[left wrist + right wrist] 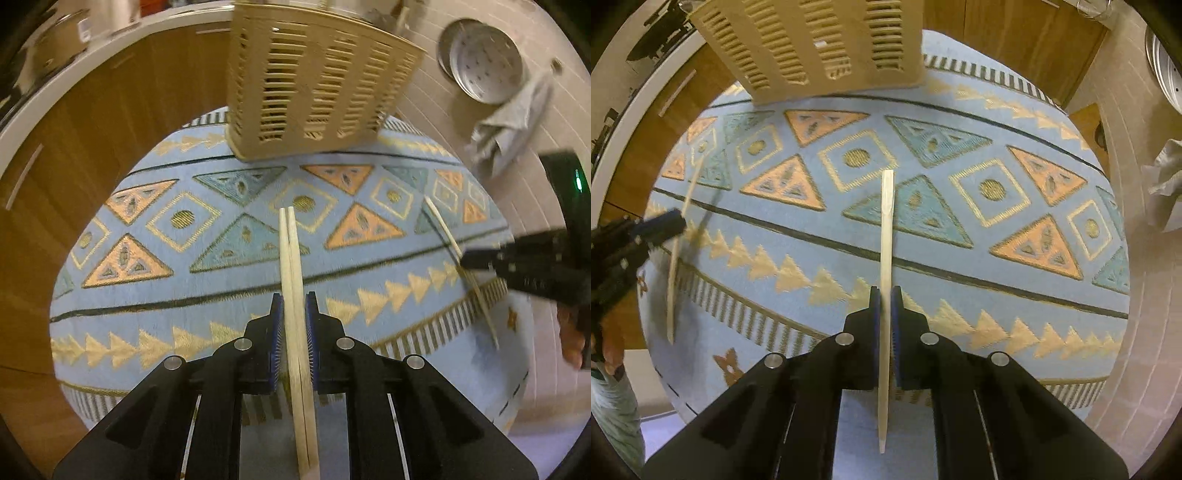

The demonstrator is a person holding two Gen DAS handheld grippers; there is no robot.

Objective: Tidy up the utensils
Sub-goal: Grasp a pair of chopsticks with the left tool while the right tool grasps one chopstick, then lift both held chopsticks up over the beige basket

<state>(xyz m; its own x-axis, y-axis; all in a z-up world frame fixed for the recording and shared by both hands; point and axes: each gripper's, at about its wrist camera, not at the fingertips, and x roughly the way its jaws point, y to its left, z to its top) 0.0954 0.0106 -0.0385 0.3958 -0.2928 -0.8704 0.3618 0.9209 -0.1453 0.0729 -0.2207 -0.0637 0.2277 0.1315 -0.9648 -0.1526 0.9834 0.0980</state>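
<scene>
In the left wrist view my left gripper (295, 301) is shut on a pair of pale wooden chopsticks (291, 251) that point away over the blue patterned mat (184, 295). Seen from there, my right gripper (467, 259) sits at the right, clamped on one chopstick (443, 225). In the right wrist view the right gripper (885, 293) is shut on that chopstick (887, 229), held above the mat (960, 258). The left gripper (677, 221) shows at the left edge with its chopsticks (674, 280). A beige slotted utensil holder (314, 85) (820, 48) stands at the mat's far edge.
A perforated metal plate (484, 61) and a crumpled grey cloth (513, 122) lie on the tiled counter to the right. A steel pot (55, 48) sits far left. Wooden cabinet doors (92, 129) run behind the mat. A person's hand (572, 332) holds the right gripper.
</scene>
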